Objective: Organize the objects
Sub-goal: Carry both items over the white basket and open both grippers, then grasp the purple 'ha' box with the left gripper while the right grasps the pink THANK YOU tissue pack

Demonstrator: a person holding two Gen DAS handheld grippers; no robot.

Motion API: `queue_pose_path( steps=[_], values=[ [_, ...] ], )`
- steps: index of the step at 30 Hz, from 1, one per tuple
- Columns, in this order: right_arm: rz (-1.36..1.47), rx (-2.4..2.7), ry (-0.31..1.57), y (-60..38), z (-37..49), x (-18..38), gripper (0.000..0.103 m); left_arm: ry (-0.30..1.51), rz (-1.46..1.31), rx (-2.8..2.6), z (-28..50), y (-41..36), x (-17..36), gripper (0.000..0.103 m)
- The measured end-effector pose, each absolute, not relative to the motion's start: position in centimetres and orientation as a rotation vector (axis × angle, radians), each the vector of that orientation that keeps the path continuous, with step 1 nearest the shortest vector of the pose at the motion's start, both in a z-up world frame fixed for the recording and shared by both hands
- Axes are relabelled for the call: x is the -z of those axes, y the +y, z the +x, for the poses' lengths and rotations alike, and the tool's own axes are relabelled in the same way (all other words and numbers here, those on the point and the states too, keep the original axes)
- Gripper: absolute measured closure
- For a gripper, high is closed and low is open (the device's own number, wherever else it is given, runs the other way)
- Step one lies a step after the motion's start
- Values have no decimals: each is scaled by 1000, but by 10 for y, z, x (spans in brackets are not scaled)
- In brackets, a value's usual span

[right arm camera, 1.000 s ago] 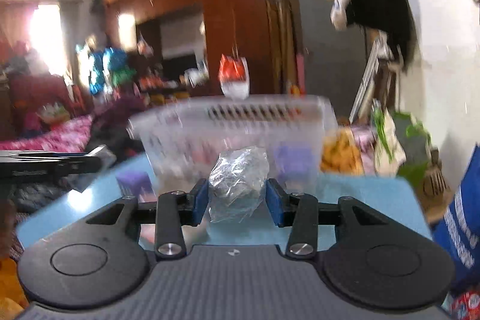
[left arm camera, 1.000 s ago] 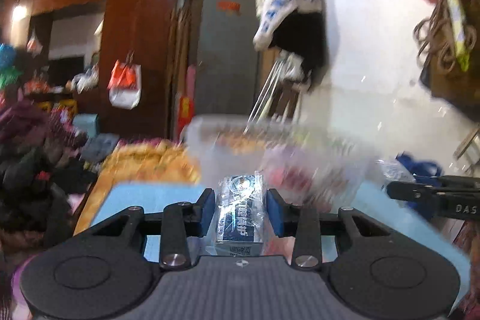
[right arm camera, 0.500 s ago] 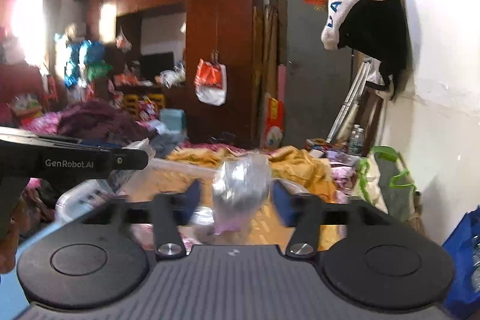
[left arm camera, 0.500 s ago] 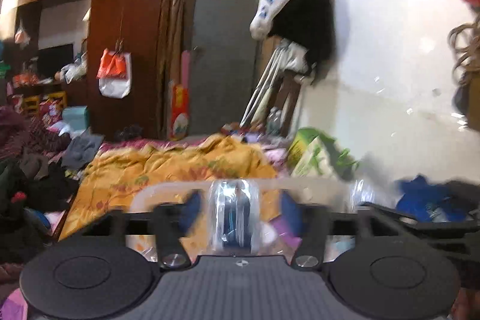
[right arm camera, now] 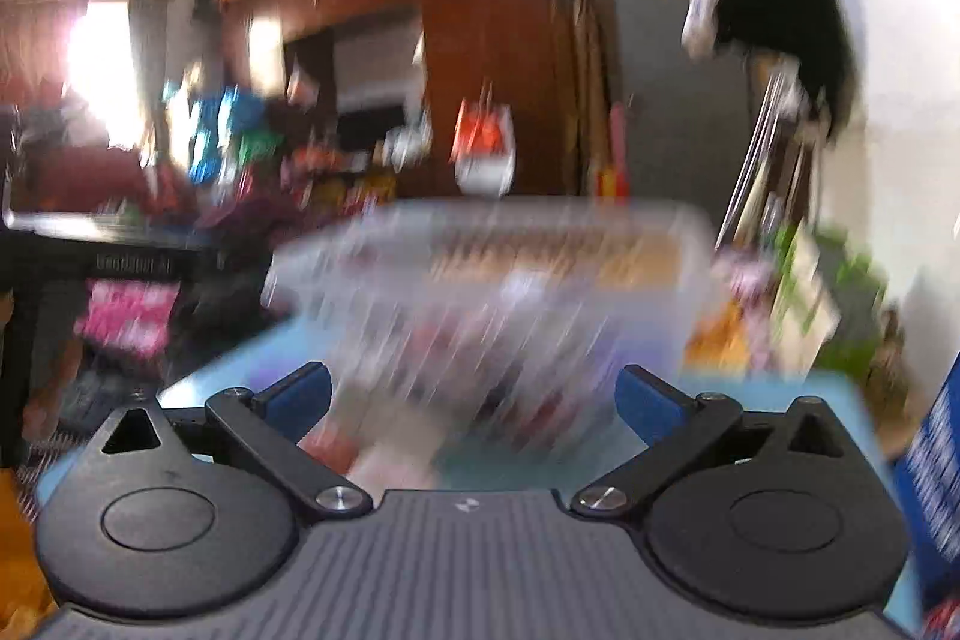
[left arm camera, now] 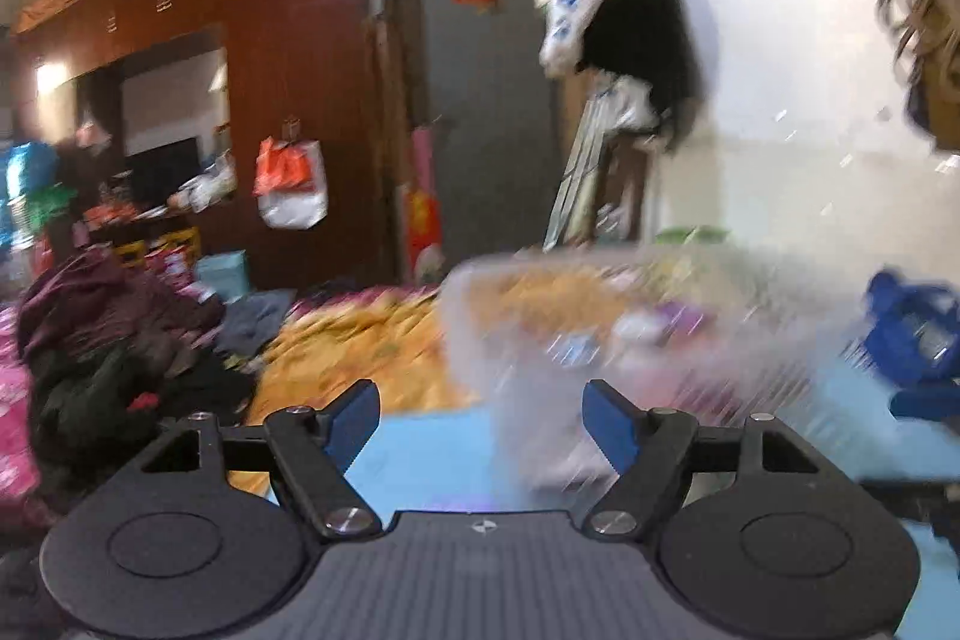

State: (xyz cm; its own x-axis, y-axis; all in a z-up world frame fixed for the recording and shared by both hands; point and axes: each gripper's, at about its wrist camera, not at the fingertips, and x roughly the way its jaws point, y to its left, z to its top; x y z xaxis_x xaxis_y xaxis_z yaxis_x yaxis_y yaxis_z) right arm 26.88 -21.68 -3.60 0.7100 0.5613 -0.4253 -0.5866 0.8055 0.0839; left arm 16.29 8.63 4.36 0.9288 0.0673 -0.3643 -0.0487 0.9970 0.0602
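Note:
A clear plastic basket (left arm camera: 630, 334) stands on the light blue table (left arm camera: 414, 448), smeared by motion blur, with several colourful packets inside that I cannot tell apart. My left gripper (left arm camera: 483, 418) sits just short of the basket's near left corner. Its jaws are opening and nothing is between the blue pads (left arm camera: 354, 415). In the right wrist view the same basket (right arm camera: 492, 280) fills the middle, straight ahead of my right gripper (right arm camera: 474, 397). Those jaws are opening wide, also with nothing between them. The left gripper's black body (right arm camera: 120, 259) crosses that view at the left.
A blue bag (left arm camera: 912, 334) lies at the table's right edge by the white wall. Beyond the table are an orange blanket (left arm camera: 360, 346), a heap of dark clothes (left arm camera: 102, 340), a brown wardrobe (left arm camera: 288, 70) and a grey door (left arm camera: 486, 112).
A second ago each gripper was shut on a wrapped packet. Both lifted over the basket, opened and let go. Now both are empty and drawn back, lower, in front of the basket.

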Motion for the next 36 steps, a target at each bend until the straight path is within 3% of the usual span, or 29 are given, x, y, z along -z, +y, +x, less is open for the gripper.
queue_pose_path(
  steps=[14, 16, 19, 36],
  values=[
    [-205, -643, 627, -140, 282, 80, 1, 498, -83, -105, 188, 120, 8, 25],
    [-193, -630, 640, -142, 283, 82, 18, 511, -78, -112, 188, 119, 13, 25],
    [-183, -630, 630, -154, 276, 82, 32, 518, -82, -98, 188, 118, 17, 25],
    [-36, -597, 561, -225, 278, 76, 35, 565, -44, -64, 200, 93, 22, 26]
  ],
)
